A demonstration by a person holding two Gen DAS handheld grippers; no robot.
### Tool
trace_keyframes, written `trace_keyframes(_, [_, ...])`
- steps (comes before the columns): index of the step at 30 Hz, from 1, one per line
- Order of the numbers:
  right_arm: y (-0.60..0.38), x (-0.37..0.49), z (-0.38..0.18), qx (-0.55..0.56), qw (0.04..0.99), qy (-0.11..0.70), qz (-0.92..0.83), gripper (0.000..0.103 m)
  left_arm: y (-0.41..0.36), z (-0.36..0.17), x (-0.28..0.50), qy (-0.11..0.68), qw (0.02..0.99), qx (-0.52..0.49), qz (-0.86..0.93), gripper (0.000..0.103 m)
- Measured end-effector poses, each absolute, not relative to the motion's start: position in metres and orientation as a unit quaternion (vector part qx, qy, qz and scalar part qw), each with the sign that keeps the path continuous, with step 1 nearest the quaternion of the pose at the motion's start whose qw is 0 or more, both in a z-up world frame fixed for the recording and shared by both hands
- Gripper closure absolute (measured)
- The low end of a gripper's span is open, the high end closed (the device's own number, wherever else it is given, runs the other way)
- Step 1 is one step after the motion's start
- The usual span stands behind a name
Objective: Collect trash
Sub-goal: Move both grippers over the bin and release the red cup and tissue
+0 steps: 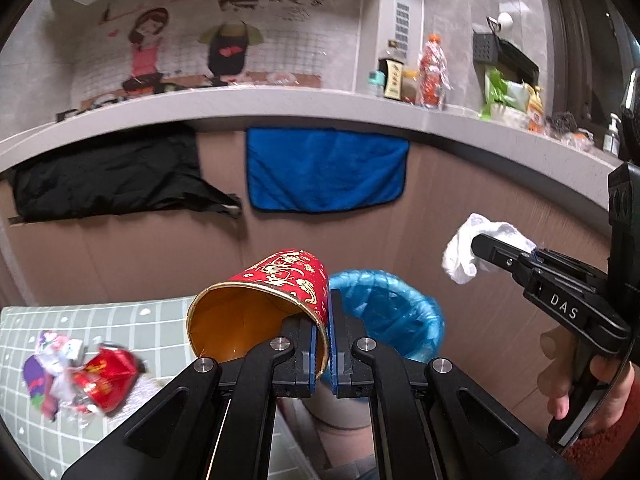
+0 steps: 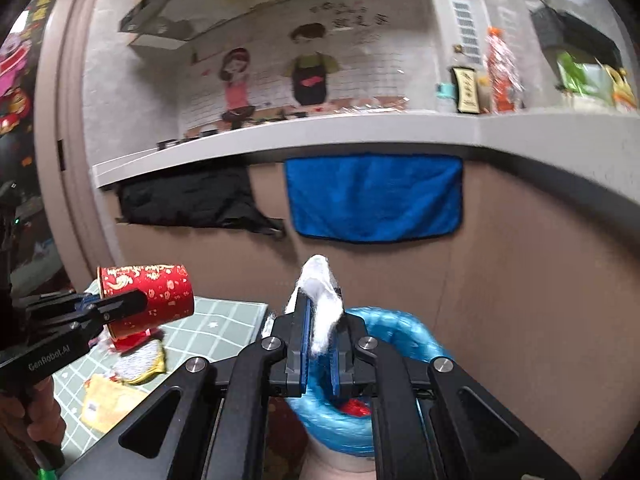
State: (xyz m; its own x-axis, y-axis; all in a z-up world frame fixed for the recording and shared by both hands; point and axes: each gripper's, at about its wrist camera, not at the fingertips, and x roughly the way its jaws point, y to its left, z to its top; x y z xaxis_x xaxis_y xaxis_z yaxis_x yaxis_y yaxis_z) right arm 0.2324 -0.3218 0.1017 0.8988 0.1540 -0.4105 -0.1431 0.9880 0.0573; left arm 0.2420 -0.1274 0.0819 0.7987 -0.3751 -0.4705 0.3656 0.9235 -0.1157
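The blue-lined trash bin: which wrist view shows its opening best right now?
The left wrist view. There the trash bin shows most of its rim and blue liner, past the left gripper holding the red paper cup. In the right wrist view the right gripper, clamping a white tissue, hides most of the opening.

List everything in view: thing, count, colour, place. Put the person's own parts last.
paper cup: 1, red and gold, on its side, rim pinched by the left gripper
tissue wad: 1, white, clamped in the right gripper
trash bin: 1, blue bag liner, below and beyond both grippers
wrapper pile: several, red, purple, white, on the table
table: 1, green checked cloth, lower left
towel: 1, blue, hanging under the counter
cloth: 1, black, hanging left of the towel
counter: 1, grey, bottles and packets at its right end
left gripper: 1, black, blue pads
right gripper: 1, black, blue pads
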Motion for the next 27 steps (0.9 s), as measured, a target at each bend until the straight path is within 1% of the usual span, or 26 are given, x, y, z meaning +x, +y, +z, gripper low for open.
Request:
trace_keyframes(9, [-0.357, 0.265, 0.073, 0.051, 0.968, 0.241, 0.050, 0.096, -0.170, 0.051, 0.290, 0.289, 0.930, -0.017, -0.228, 0.099])
trace_keyframes(15, [-0.370, 0.285, 0.052, 0.058, 0.963, 0.260, 0.039, 0.096, -0.196, 0.025, 0.320, 0.321, 0.916, -0.020, -0.240, 0.099])
trace_keyframes(27, [-0.388, 0.327, 0.005, 0.081, 0.949, 0.303, 0.037, 0.096, -0.226, -0.013, 0.365, 0.363, 0.896, -0.028, -0.255, 0.099])
